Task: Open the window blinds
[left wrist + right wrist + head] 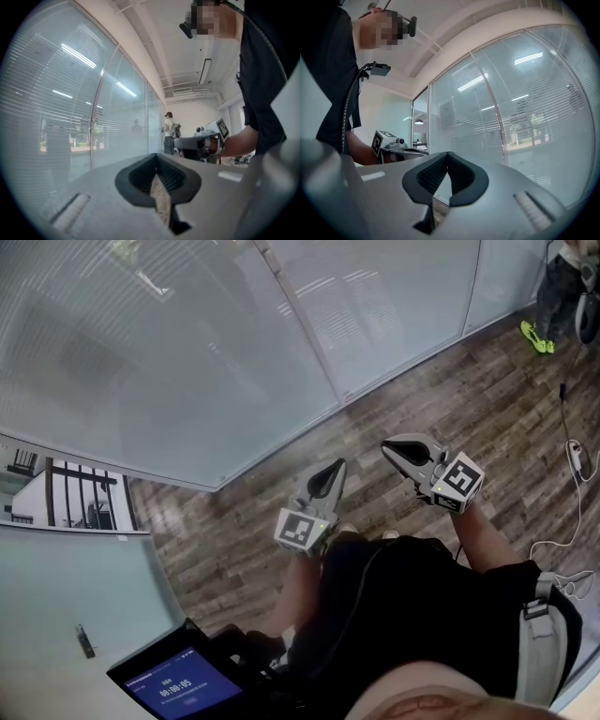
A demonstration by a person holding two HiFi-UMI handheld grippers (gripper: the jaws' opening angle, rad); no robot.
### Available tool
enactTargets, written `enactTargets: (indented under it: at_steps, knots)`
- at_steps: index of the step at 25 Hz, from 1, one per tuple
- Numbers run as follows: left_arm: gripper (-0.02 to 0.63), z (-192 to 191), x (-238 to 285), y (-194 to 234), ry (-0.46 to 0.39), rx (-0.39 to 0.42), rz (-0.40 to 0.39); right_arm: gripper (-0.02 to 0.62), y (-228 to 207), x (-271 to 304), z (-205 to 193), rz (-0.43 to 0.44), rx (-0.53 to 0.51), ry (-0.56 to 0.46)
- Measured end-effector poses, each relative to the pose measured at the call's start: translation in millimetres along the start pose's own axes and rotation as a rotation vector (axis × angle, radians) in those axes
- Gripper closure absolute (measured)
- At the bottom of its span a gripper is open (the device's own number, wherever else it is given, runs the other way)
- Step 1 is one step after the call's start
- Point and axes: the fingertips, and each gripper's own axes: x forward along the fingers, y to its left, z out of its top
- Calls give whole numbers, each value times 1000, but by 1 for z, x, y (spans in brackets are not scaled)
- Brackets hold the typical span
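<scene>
**A:** Biggest thing first: the glass wall fills the far left of the head view. The blinds sit behind the glass, closed, with their slats running level along the whole wall.

**B:** And the wall runs on a slant, near on the left and far on the right, meeting the wooden floor at its foot.

**A:** Right. The person stands on that floor facing the wall, with both tools held out level and pointing at the glass.

**B:** Which tool is closer?

**A:** The left gripper, I'd say. It sits near the foot of the wall. The right gripper is just beside it on the right, with more floor between it and the glass.

**B:** Jaws?

**A:** The left is clenched on nothing, and its own view shows the tips together. The right is the same: tips pressed together, nothing between them.

**B:** So nothing's grabbed. What do they go for?

**A:** That's the catch. I see slats and a post between two panes, but no cord, wand or knob in any view.

**B:** And the coming move?

**A:** My read is forward and to the left, toward the glass, with the left tool leading once a control turns up. The slats lie level, so whatever turns them probably hangs upright at a pane's edge. I can't tell which edge.

**B:** Barely begun, then.

**A:** Yes, by the look of it the blinds are fully shut.
</scene>
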Motion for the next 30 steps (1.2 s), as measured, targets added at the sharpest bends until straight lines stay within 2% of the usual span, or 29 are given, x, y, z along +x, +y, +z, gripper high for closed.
enactTargets:
  at_steps: [4, 13, 17, 23, 30]
  knots:
    - [603, -3, -5, -8, -5, -8, -6, 589, 8, -2, -5, 8, -9, 12]
    - [603, -3, 0, 6, -21, -5, -28, 589, 11, 7, -16, 28, -65, 66]
    - [603, -2, 2, 8, -28, 5, -45, 589, 6, 10, -13, 5, -78, 58]
    - [603, 1, 22, 61, -19, -15, -60, 589, -28, 55, -7, -14, -66, 61]
    - [603, 7, 35, 99, -18, -8, -110, 589, -49, 89, -4, -56, -69, 50]
